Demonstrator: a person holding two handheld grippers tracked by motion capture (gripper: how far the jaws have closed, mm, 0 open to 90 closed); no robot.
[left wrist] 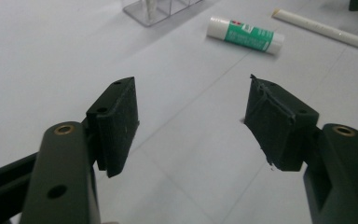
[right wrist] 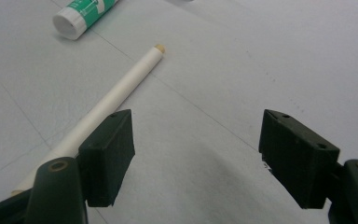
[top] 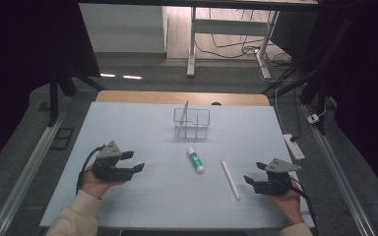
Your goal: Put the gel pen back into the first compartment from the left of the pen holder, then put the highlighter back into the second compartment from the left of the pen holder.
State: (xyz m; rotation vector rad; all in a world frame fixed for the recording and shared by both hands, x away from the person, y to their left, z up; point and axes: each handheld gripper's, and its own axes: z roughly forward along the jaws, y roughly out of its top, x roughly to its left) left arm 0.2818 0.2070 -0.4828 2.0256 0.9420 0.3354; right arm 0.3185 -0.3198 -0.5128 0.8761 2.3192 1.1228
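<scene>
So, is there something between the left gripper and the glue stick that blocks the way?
Nothing visible does. The left gripper stands open with nothing between its jaws, and only bare table lies between it and the glue stick. The white stick lies beyond the glue stick, and the clear organizer farther back.

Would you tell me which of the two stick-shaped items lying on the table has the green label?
The glue stick, the shorter, thicker one nearer the clear organizer. The long thin white stick beside it is plain.
</scene>
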